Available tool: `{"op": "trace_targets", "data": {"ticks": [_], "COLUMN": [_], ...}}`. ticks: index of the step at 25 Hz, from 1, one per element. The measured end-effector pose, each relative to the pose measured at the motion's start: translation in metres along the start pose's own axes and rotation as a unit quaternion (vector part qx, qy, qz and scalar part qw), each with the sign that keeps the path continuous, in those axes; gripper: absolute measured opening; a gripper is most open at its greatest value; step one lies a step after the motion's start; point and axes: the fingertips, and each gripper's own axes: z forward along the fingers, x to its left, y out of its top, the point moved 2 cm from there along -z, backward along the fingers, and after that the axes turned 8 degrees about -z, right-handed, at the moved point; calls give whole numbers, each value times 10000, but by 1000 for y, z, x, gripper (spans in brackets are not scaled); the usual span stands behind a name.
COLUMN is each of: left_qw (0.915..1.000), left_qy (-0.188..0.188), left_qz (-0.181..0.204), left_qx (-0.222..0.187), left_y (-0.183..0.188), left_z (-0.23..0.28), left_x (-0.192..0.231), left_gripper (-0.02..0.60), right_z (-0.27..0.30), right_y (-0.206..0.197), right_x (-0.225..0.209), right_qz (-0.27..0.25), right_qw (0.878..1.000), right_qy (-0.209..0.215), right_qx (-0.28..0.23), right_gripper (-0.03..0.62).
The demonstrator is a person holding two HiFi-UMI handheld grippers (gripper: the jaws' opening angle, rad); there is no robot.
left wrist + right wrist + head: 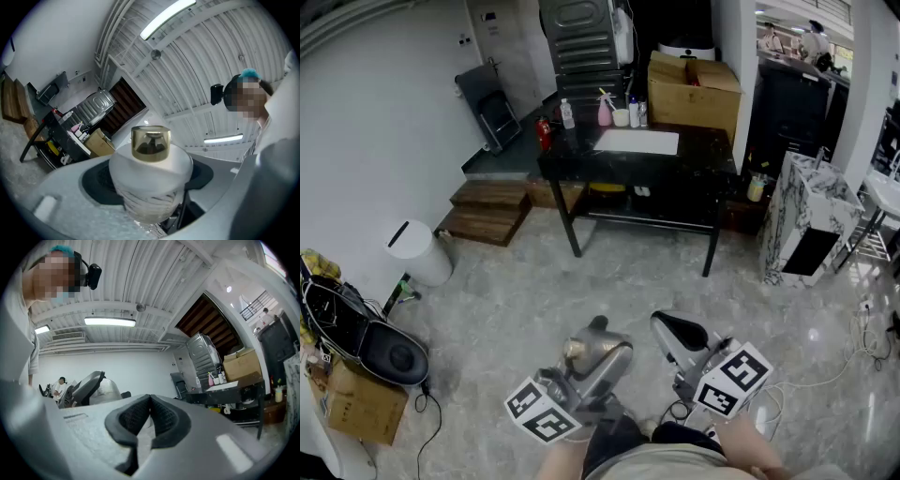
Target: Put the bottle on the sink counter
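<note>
A white bottle (150,180) with a gold cap (150,143) sits between the jaws of my left gripper (151,187), which is shut on its body, cap pointing up and away. In the head view the left gripper (596,345) holds the bottle (602,356) low at the bottom centre, above the floor. My right gripper (675,330) is beside it on the right, shut and empty; its pads (161,420) meet. The black sink counter (703,150) with a white basin (637,142) stands far ahead across the floor; it also shows small in the right gripper view (220,390).
Several bottles (606,111) stand at the counter's back edge. A cardboard box (692,86) sits behind it. Wooden steps (487,211) and a white bin (417,251) are on the left, a marbled cabinet (806,220) on the right. Cables (853,356) lie on the floor.
</note>
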Motion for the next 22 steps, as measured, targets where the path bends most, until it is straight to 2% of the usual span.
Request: {"op": "trace_targets", "data": {"ticks": [8, 14, 18, 22], "left_qw": [10000, 10000, 9995, 9996], "left_qy": [3, -52, 28, 45], "left_qz": [-41, -44, -314, -282], "left_qx": [-11, -30, -32, -63], "left_y": [2, -3, -5, 10], "left_z": [8, 12, 14, 33], "left_x": [8, 18, 40, 69], "left_gripper": [348, 348, 348, 348], "right_z": [4, 5, 16, 41], "right_y": [1, -8, -14, -17], "right_x": [-1, -8, -19, -49], "right_qz": [-46, -99, 206, 302], "right_qw": [9999, 9999, 9998, 9995], "right_qy": [130, 26, 6, -38], "right_qx": [-6, 81, -3, 4], "right_gripper": [3, 3, 3, 3]}}
